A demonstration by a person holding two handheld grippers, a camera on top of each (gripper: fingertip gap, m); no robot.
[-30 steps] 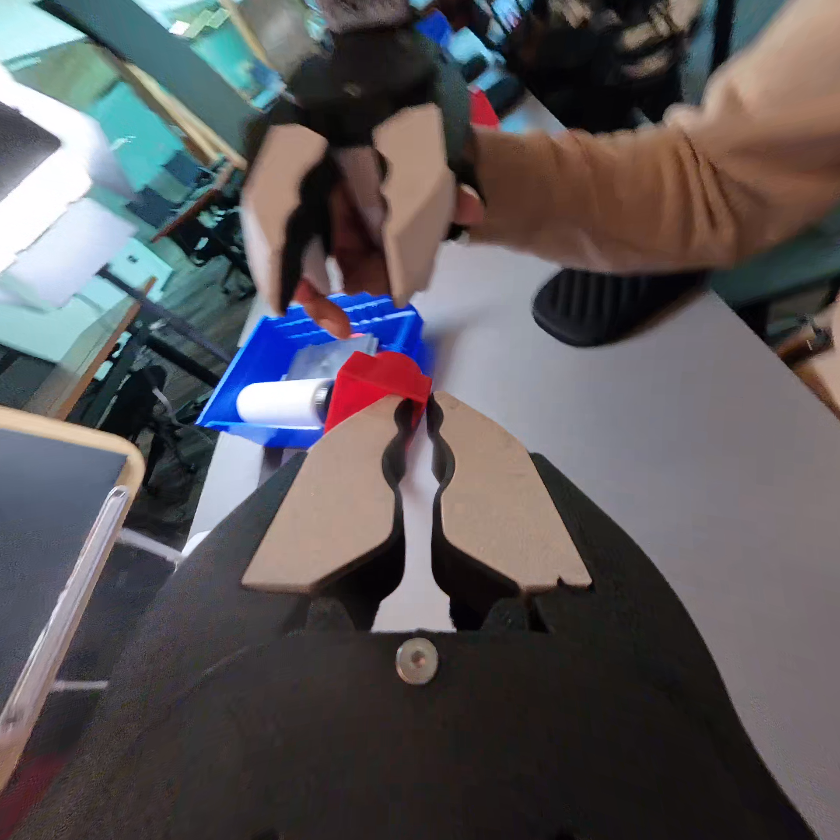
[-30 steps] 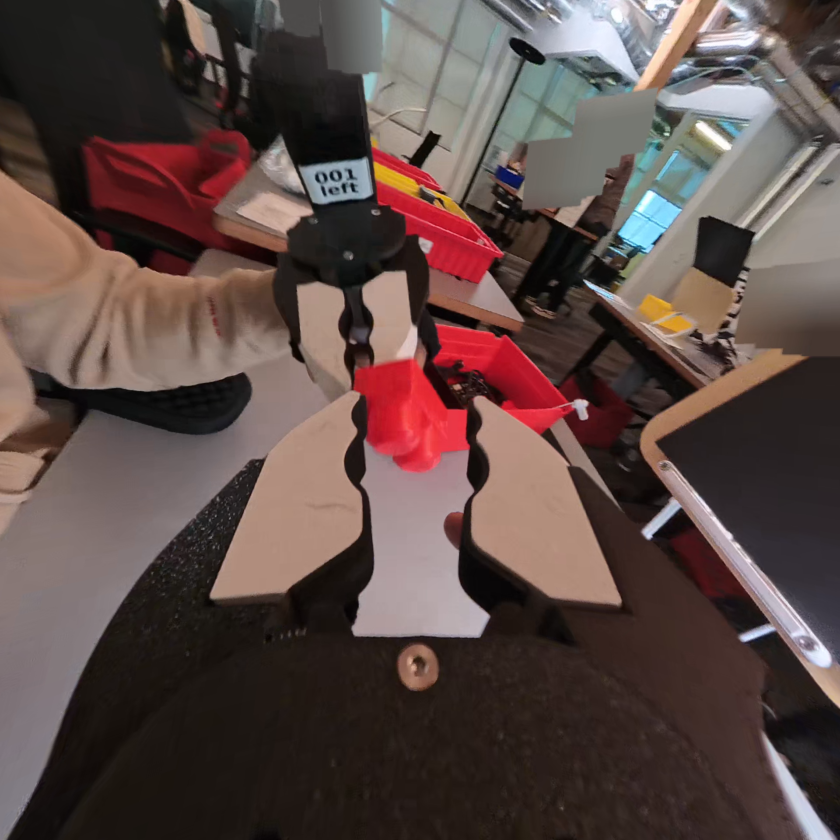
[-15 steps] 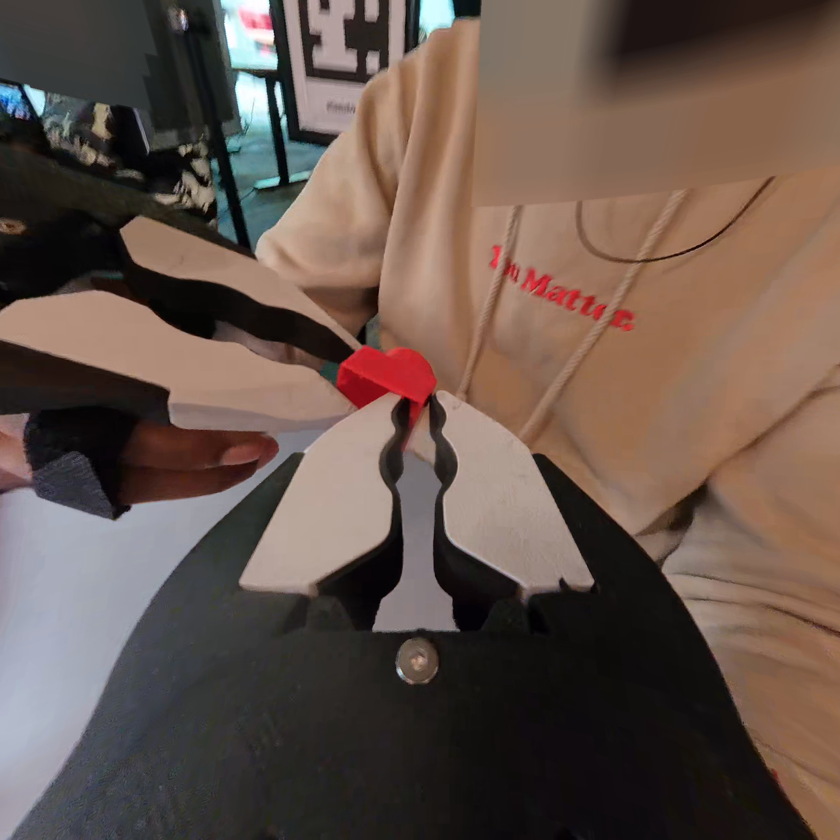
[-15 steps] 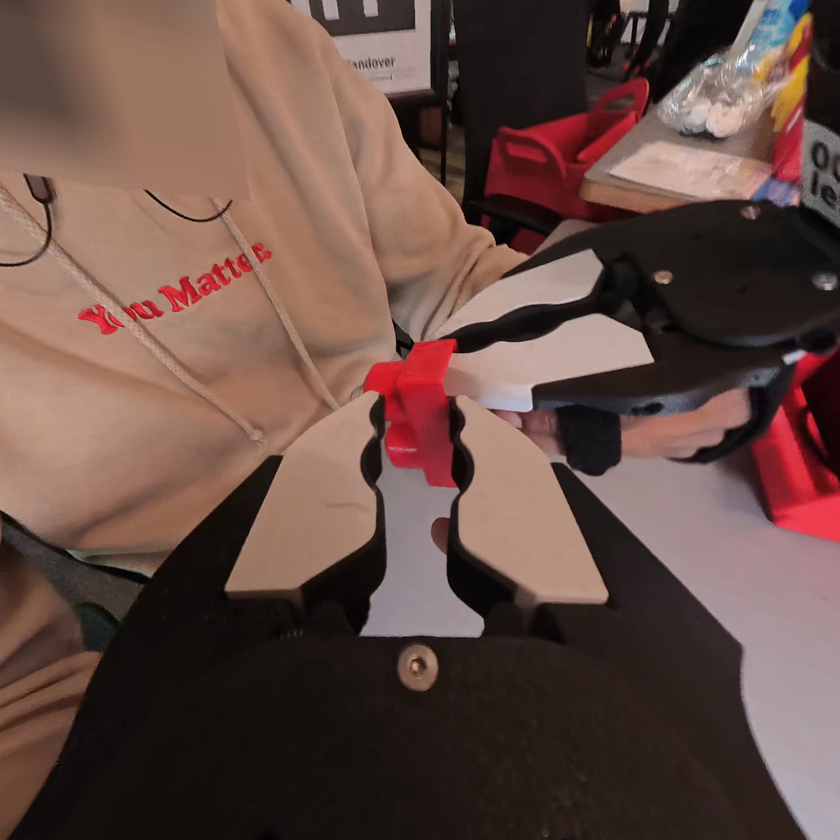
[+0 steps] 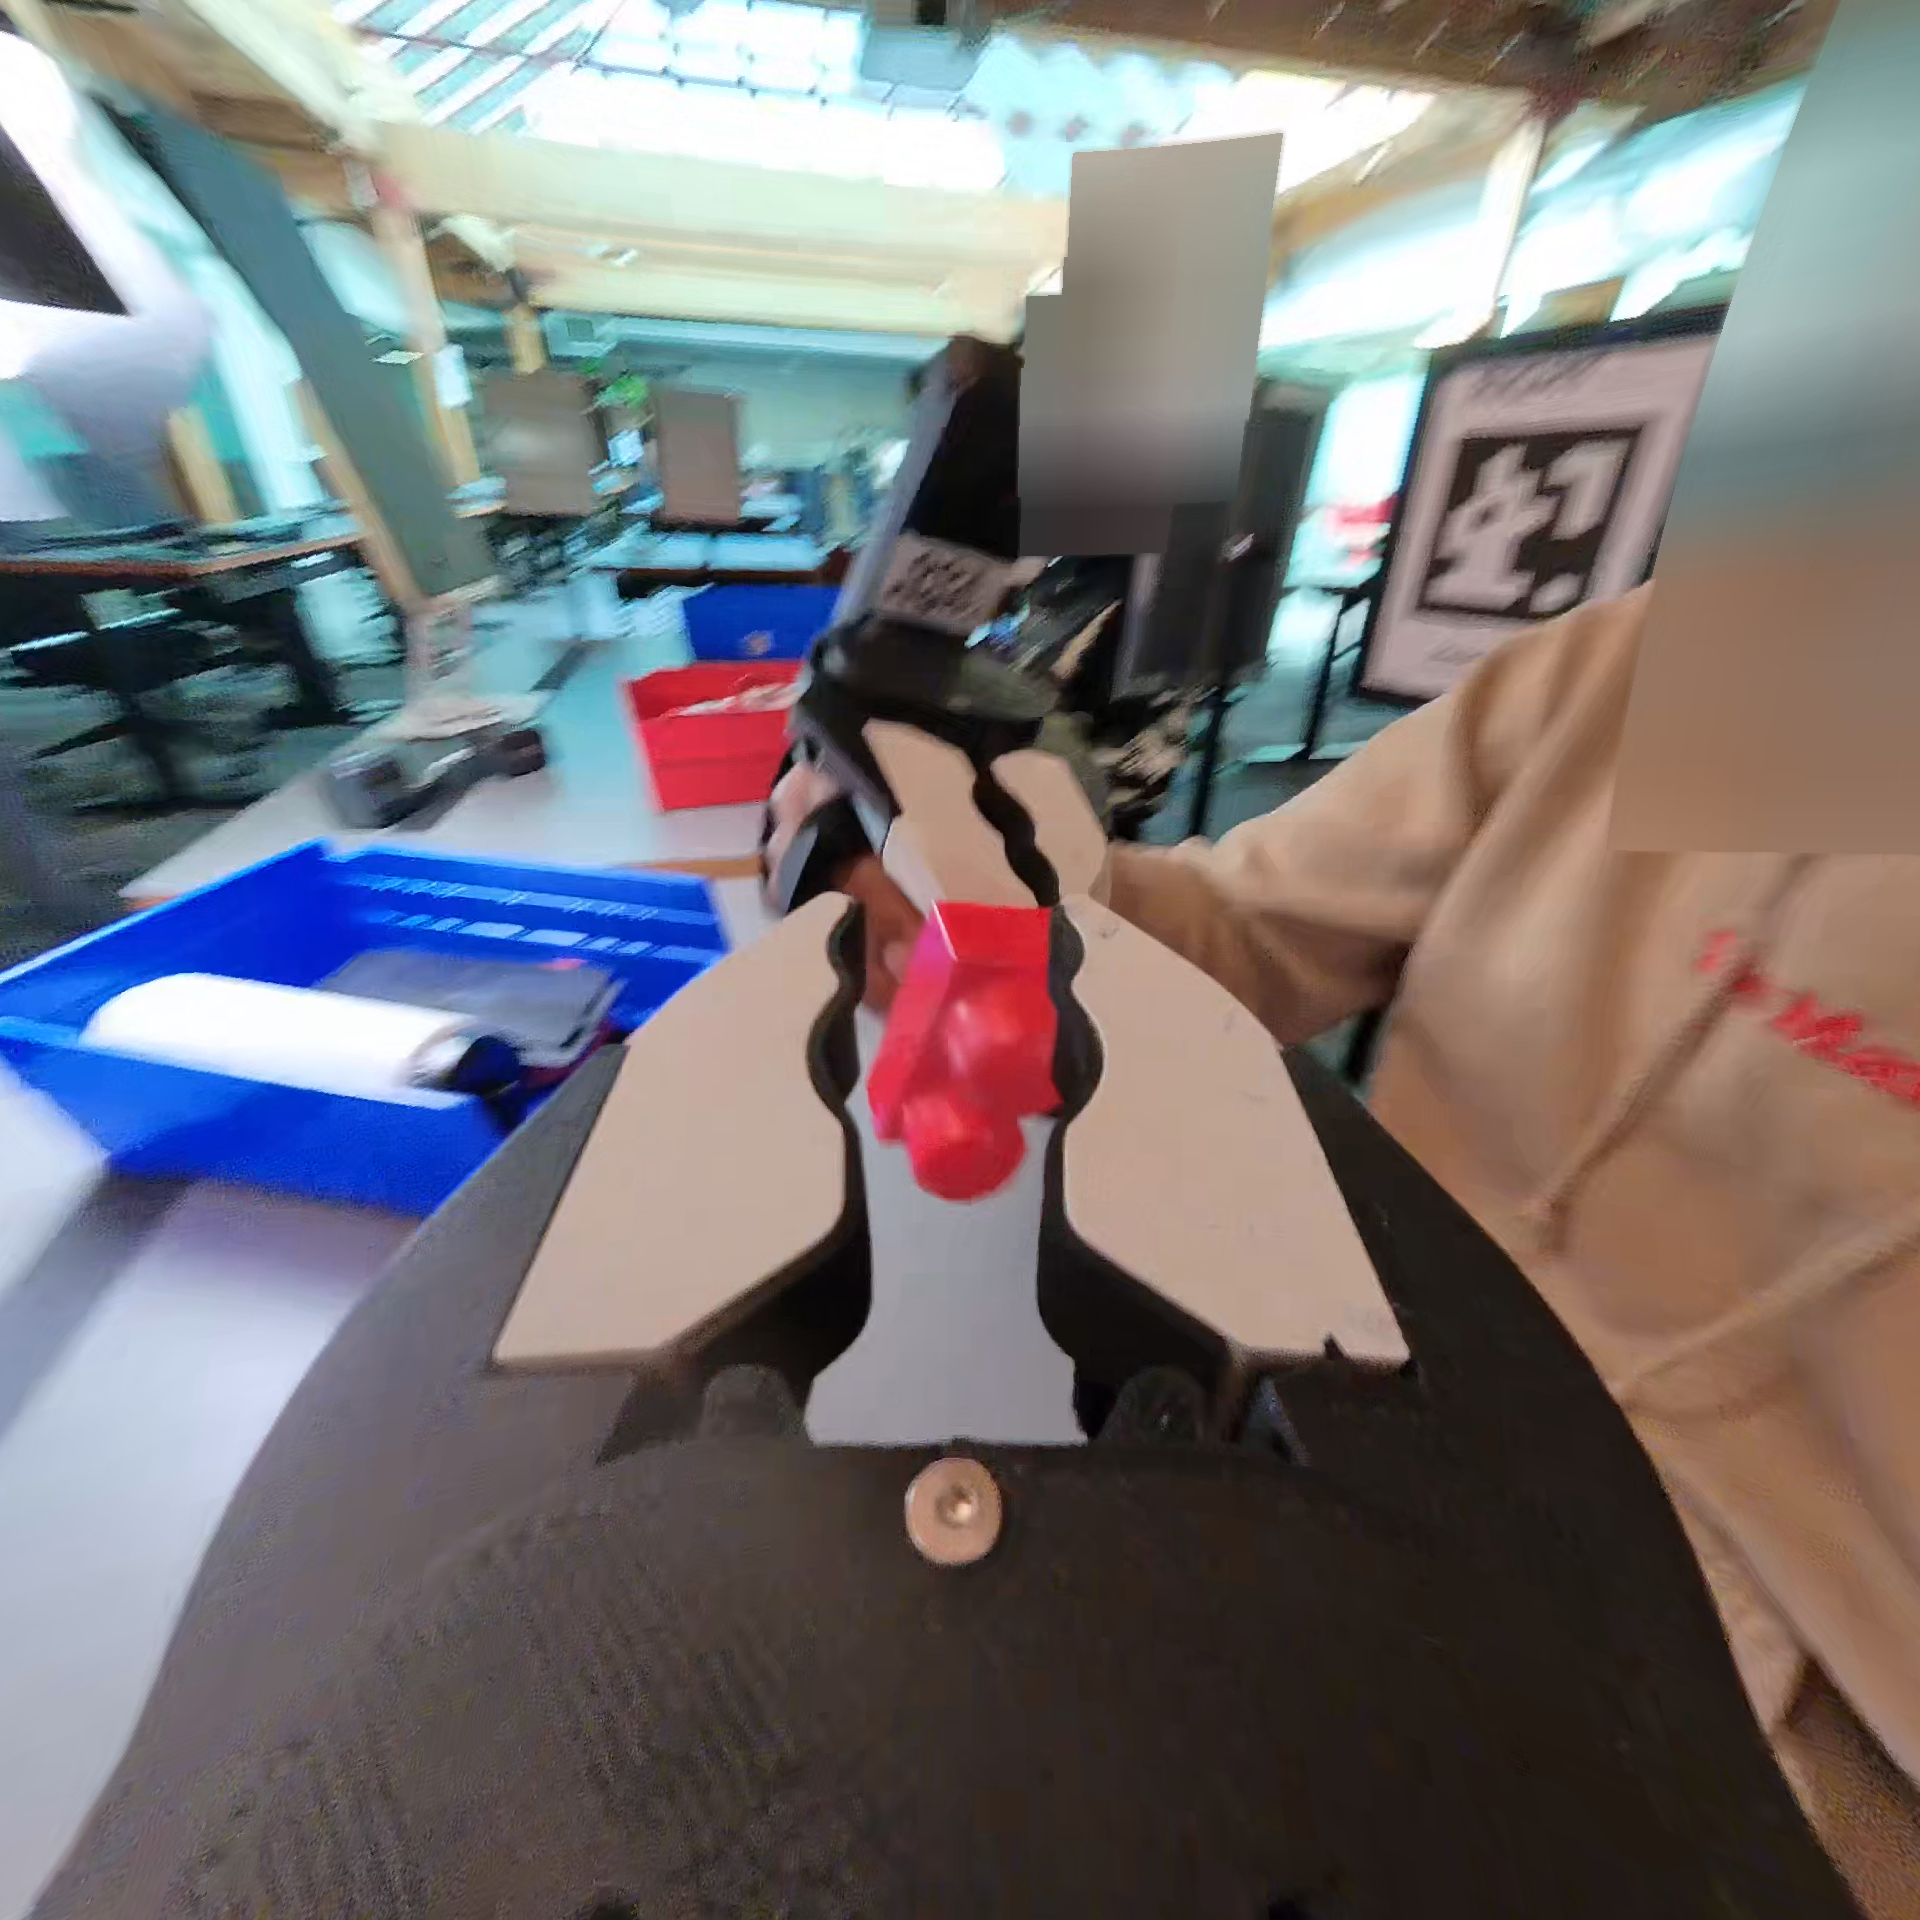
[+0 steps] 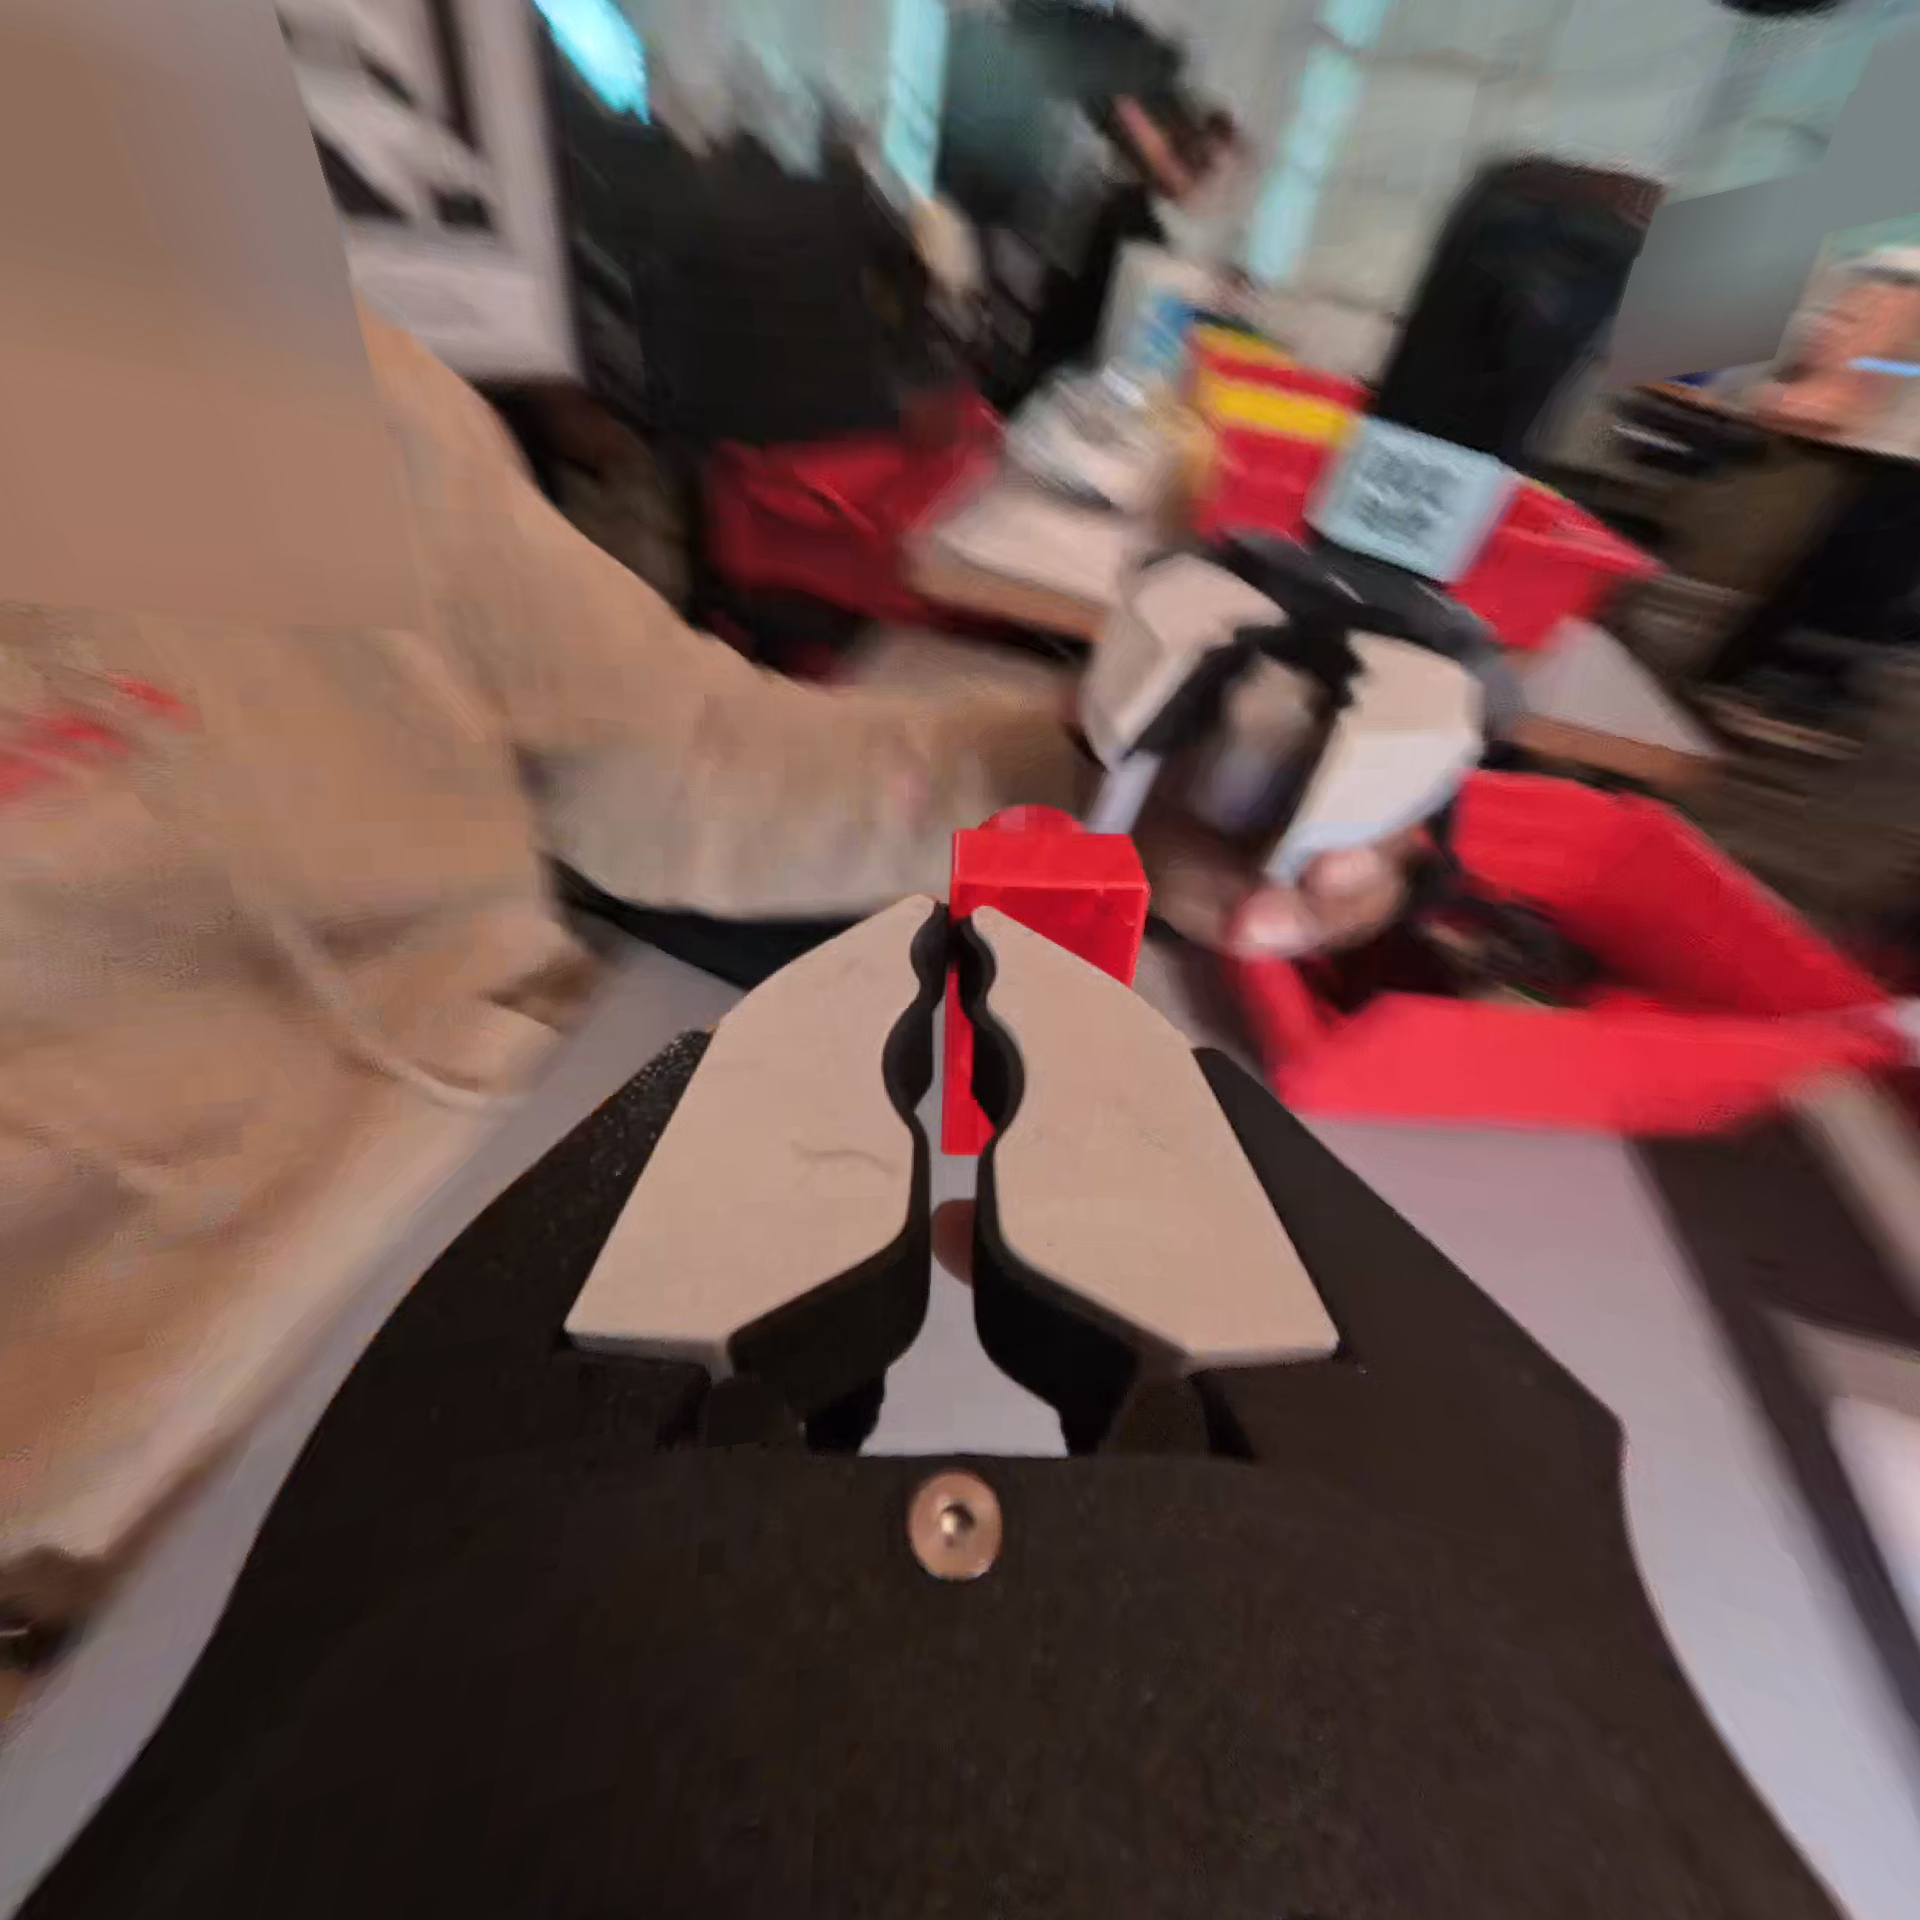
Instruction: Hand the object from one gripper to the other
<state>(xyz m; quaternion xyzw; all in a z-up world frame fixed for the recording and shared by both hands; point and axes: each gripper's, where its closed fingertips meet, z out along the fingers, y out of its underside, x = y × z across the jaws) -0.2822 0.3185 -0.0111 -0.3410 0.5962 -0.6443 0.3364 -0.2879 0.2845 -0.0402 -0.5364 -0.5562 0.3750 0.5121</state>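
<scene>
The red block (image 6: 1049,894) is pinched by a thin edge between the closed fingertips of my right gripper (image 6: 954,920). In the left wrist view the red block (image 5: 966,1039) hangs from the right gripper's (image 5: 1023,883) closed tips. It sits in the space between the spread fingers of my left gripper (image 5: 956,914), with a clear gap at the left finger (image 5: 727,1091). The right wrist view shows the left gripper (image 6: 1236,769) farther off, open and apart from the block.
A blue bin (image 5: 260,914) with a white roll (image 5: 260,1029) stands on the grey table to the left. A red bin (image 6: 1558,1039) sits on the table (image 6: 1558,1299) to the right. The person's beige sleeve (image 5: 1351,883) crosses behind the grippers. The gap from one gripper's tips to the other's is roughly 5 cm.
My right fingers closed on the red block. My left fingers, shut on it before, opened and let it go. The two grippers have drawn apart and both views swung round.
</scene>
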